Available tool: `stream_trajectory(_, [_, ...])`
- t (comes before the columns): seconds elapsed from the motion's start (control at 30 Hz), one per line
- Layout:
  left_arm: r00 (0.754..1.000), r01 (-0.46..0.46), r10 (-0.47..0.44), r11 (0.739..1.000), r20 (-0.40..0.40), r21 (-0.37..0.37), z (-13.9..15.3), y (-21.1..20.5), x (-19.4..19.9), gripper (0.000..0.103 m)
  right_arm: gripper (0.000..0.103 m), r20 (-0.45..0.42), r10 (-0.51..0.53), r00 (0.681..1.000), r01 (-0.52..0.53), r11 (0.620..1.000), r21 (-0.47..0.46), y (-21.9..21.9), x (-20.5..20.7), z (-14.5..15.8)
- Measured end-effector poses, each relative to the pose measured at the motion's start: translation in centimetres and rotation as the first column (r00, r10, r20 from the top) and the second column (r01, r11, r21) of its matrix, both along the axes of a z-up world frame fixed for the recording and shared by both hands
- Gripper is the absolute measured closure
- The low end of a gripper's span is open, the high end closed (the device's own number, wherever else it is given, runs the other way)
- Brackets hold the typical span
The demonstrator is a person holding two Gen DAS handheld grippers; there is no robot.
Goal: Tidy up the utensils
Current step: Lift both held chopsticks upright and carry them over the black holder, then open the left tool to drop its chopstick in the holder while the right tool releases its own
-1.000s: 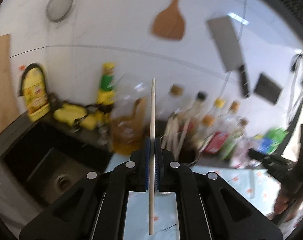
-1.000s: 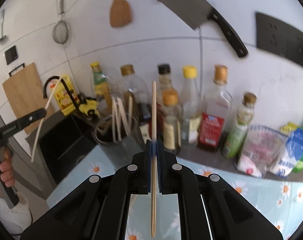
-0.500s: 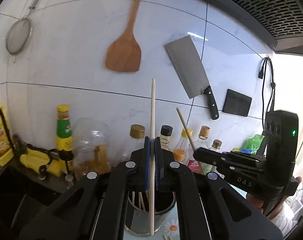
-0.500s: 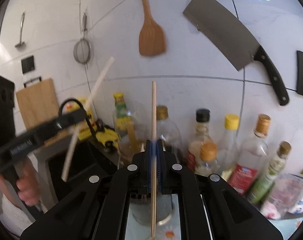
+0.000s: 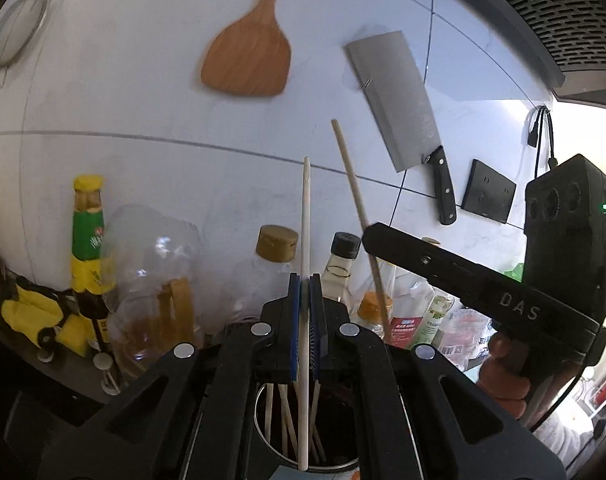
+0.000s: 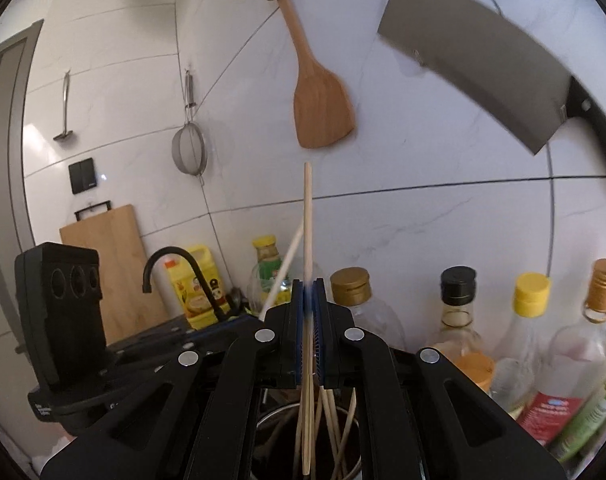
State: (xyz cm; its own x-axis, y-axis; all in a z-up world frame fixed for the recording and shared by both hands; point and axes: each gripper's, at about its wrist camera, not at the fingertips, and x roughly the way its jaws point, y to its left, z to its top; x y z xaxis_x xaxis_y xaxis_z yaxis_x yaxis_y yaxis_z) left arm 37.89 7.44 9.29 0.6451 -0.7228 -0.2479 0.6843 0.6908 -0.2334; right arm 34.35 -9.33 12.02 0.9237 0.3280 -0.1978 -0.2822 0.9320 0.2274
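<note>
My left gripper (image 5: 304,280) is shut on a pale chopstick (image 5: 305,216) held upright, its lower end hanging over a round metal utensil holder (image 5: 263,424) with several chopsticks inside. My right gripper (image 6: 308,284) is shut on a second wooden chopstick (image 6: 308,216), also upright above the same holder (image 6: 265,420). In the left wrist view the right gripper (image 5: 377,236) comes in from the right with its chopstick (image 5: 355,196) slanting. In the right wrist view the left gripper's body (image 6: 63,320) sits at the left and its chopstick (image 6: 289,260) leans beside mine.
Bottles (image 6: 457,312) of oil and sauce line the back of the counter. A wooden spatula (image 5: 249,56) and a cleaver (image 5: 403,100) hang on the white tiled wall, with a strainer (image 6: 189,148) further left. A black faucet (image 6: 171,264), sink and cutting board (image 6: 111,252) lie to the left.
Both grippers have swung in toward the utensil holder and drawn close together; the holder now sits directly under both held chopsticks. The grips stay shut.
</note>
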Motion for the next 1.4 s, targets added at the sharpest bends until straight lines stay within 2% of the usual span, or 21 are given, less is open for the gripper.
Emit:
stream_trajectory(0.23, [0.999, 0.044, -0.047, 0.993, -0.019, -0.110, -2.6, 0.8, 0.5, 0.098, 0.098, -0.008, 0.026, 1.000, -0.025, 0.998, 0.060, -0.7, 2.3, -2.6])
stream_trajectory(0.47, [0.999, 0.044, -0.048, 0.991, -0.024, -0.129, -4.8, 0.9, 0.2, 0.098, 0.098, -0.052, 0.059, 0.997, -0.053, 0.993, 0.104, -0.8, 3.4, -5.2])
stream_trajectory(0.67, [0.997, 0.055, -0.061, 0.990, -0.043, -0.130, -5.9, 1.1, -0.3, 0.098, 0.098, -0.080, 0.054, 0.995, -0.047, 0.995, 0.084, -0.5, 2.5, -6.2])
stream_trajectory(0.8, [0.993, 0.061, -0.075, 0.988, -0.092, -0.145, -6.8, 1.6, -0.6, 0.098, 0.098, -0.104, 0.042, 0.994, -0.036, 0.997, 0.064, -0.1, 1.4, -6.8])
stream_trajectory(0.97, [0.994, 0.050, -0.064, 0.988, -0.090, -0.146, -6.3, 2.1, -1.2, 0.098, 0.098, -0.122, 0.022, 0.992, -0.019, 0.999, 0.027, 0.6, -0.1, -7.3])
stream_trajectory(1.07, [0.994, 0.072, -0.088, 0.975, -0.069, -0.209, -5.1, 2.6, -1.1, 0.098, 0.098, -0.119, 0.007, 0.993, -0.004, 1.000, 0.021, 0.7, -0.9, -7.3])
stream_trajectory(1.2, [0.995, 0.075, -0.089, 0.965, -0.047, -0.250, -4.8, 2.6, -0.8, 0.098, 0.098, -0.116, -0.003, 0.993, 0.005, 1.000, 0.020, 0.6, -1.7, -7.0])
stream_trajectory(1.27, [0.992, 0.087, -0.109, 0.955, -0.063, -0.282, -5.4, 2.6, -0.6, 0.098, 0.098, -0.115, 0.003, 0.993, 0.000, 1.000, 0.022, 0.4, -2.1, -7.0])
stream_trajectory(1.4, [0.989, 0.070, -0.102, 0.958, -0.102, -0.278, -6.4, 2.7, -0.7, 0.098, 0.098, -0.130, -0.013, 0.991, 0.013, 1.000, 0.002, 0.5, -2.5, -7.3])
